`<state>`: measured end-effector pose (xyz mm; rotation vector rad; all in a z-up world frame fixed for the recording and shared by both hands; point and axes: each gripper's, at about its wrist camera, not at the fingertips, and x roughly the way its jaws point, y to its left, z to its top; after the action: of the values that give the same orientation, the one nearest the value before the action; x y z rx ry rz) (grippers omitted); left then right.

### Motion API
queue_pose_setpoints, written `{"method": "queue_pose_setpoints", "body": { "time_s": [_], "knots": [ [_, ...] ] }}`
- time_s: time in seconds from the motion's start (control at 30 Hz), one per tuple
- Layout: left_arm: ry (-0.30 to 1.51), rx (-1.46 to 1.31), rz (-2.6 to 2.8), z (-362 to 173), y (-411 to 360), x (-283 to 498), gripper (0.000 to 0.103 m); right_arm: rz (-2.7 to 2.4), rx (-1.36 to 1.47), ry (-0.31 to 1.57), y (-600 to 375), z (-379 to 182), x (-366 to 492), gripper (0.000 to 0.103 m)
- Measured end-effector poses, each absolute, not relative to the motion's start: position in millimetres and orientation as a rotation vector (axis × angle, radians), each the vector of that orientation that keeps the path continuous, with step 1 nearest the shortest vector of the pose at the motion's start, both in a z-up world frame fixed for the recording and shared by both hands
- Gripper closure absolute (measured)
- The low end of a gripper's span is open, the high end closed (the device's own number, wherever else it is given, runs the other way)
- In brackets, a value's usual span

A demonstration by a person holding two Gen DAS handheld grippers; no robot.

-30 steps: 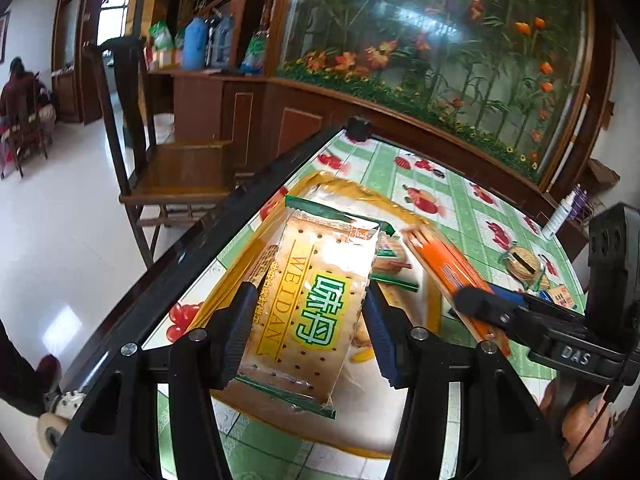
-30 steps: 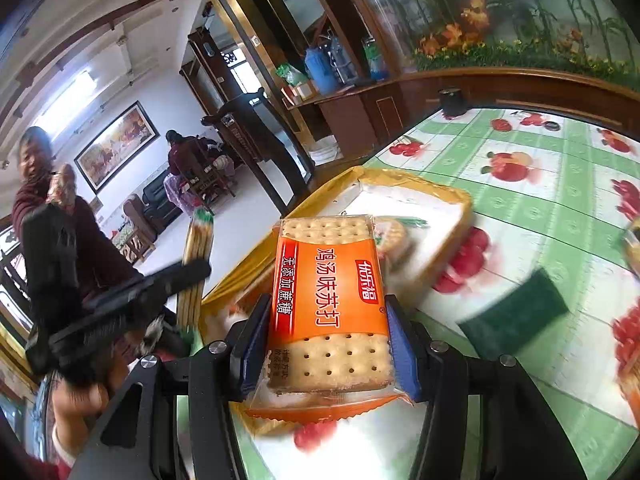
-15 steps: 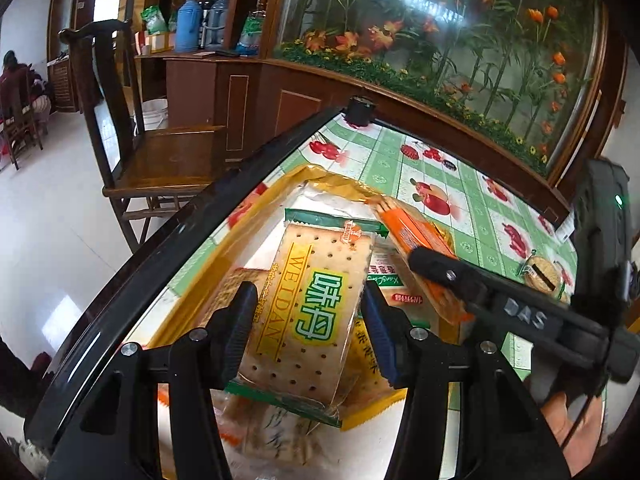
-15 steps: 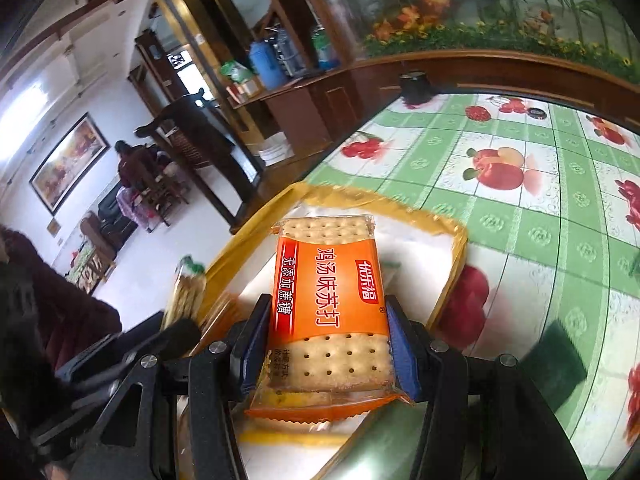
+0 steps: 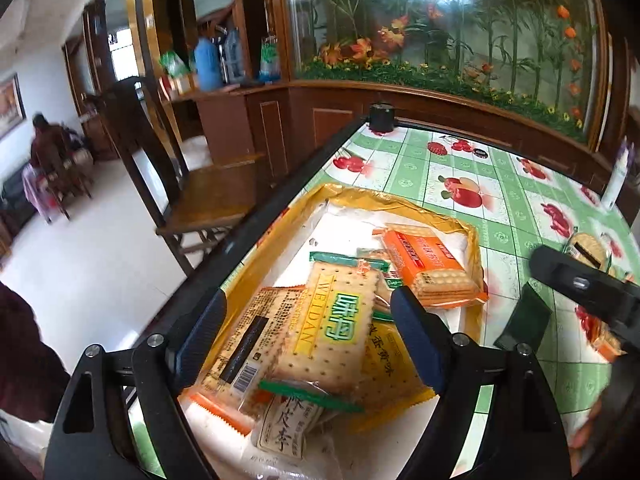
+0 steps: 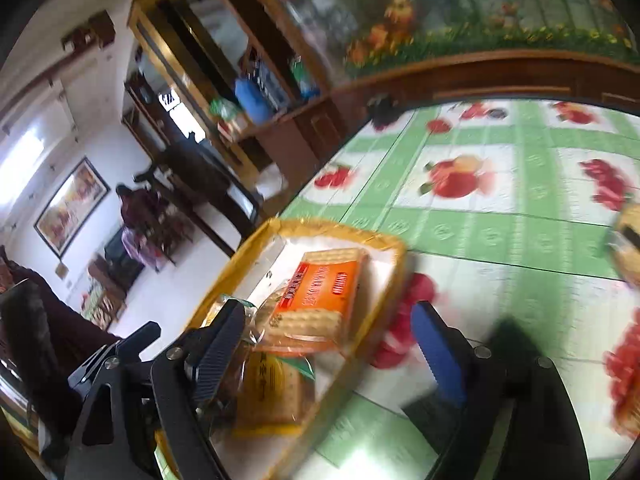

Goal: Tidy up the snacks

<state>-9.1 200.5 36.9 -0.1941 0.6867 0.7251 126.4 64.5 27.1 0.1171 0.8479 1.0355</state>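
A yellow-rimmed tray (image 5: 404, 202) near the table's left edge holds several snack packs. The green-labelled WEIDAN cracker pack (image 5: 332, 328) lies on the pile, between the spread jaws of my open left gripper (image 5: 308, 328). The orange cracker pack (image 5: 428, 266) lies in the tray farther back; it also shows in the right wrist view (image 6: 320, 300). My right gripper (image 6: 328, 344) is open and empty above the tray's right rim (image 6: 384, 240). It shows as a dark arm (image 5: 584, 292) in the left wrist view.
The table has a green-checked fruit cloth (image 5: 496, 184) and a dark edge (image 5: 280, 200). A dark green pad (image 5: 524, 320) lies right of the tray. More snacks (image 5: 588, 244) lie at the right. A wooden chair (image 5: 200, 196) stands beside the table.
Both grippers opened. The green cracker pack dropped onto the tray's pile and the orange pack now lies in the tray. The right gripper has drawn back to the right.
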Motion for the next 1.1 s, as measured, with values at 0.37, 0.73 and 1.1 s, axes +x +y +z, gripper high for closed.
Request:
{"method": "queue_pose_setpoints", "body": {
  "time_s": [0.37, 0.73, 1.1],
  "knots": [
    [0.669, -0.241, 0.616, 49.0, 154.5, 0.9, 0.018, 0.922, 0.213, 0.76, -70.8, 36.4, 124.0, 0.007],
    [0.753, -0.189, 0.424, 33.4, 82.2, 57.1, 0.018, 0.675, 0.236, 0.734, -204.8, 21.4, 148.7, 0.007],
    [0.851, -0.114, 0.352, 6.1, 75.7, 89.5, 0.018, 0.616, 0.147, 0.727, -224.9, 14.7, 178.0, 0.007]
  ]
}}
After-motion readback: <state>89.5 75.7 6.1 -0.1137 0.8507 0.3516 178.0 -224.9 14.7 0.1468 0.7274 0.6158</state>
